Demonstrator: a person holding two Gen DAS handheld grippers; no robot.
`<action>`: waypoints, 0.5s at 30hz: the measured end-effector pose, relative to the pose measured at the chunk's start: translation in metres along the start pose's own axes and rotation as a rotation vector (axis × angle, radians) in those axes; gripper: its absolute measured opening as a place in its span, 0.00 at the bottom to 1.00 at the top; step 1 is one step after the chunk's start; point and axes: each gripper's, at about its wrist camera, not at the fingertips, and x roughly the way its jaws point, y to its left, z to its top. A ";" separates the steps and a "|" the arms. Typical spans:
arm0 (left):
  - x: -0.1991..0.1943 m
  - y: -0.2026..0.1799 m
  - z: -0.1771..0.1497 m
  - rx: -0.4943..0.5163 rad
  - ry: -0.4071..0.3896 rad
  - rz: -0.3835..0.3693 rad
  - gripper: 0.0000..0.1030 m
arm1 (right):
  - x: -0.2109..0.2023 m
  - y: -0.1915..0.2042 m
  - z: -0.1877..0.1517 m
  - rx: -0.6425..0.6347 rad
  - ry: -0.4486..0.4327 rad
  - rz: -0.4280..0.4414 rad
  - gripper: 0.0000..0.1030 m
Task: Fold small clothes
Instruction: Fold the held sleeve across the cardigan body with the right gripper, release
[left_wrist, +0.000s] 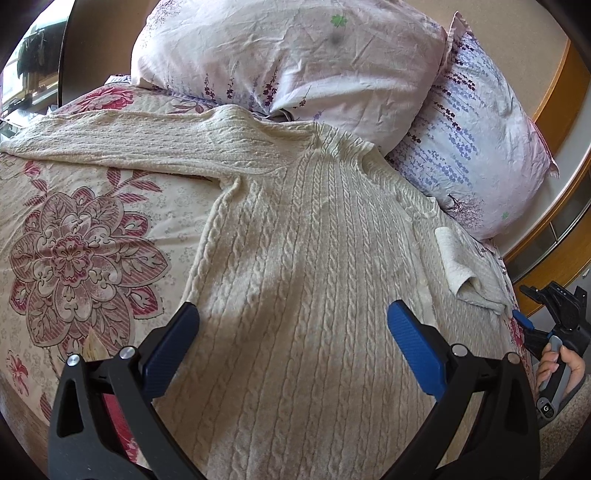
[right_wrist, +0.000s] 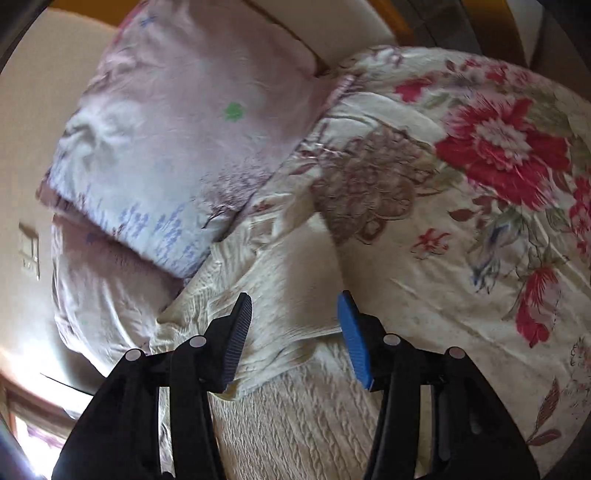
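Mid-fold: cream cable-knit sweater (left_wrist: 303, 258) lies flat on the bed (left_wrist: 74, 229), collar toward the head-end pillows (left_wrist: 295, 59). Left hand-held gripper (left_wrist: 291, 343) and right hand-held gripper (right_wrist: 295, 332) both gape, empty. Likely next: pinch the outstretched sleeve (left_wrist: 122, 144), fold inward.

The sweater (left_wrist: 317, 280) is a chunky cream cable knit, matt and a bit fuzzy, ridges all over. The bedspread (left_wrist: 74, 236) under it looks like thin printed cotton, smooth with fine creases. Both pillows (left_wrist: 295, 62) are wrinkly lightweight cloth, no sheen. The left gripper (left_wrist: 291, 332) is matt black plastic with shiny metal pins, and its fingers (left_wrist: 413, 347) carry blue ribbed pads, rubbery looking. The bed frame (left_wrist: 554, 88) is glossy orange-brown wood.
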 end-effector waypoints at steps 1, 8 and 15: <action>0.000 0.000 0.000 0.001 0.000 -0.002 0.98 | 0.005 -0.009 0.004 0.050 0.013 -0.009 0.49; -0.004 0.007 -0.002 -0.013 -0.001 0.002 0.98 | 0.020 -0.013 0.005 0.102 0.045 0.080 0.08; -0.008 0.026 0.001 -0.059 -0.004 0.012 0.98 | 0.007 0.084 0.008 -0.159 -0.015 0.207 0.07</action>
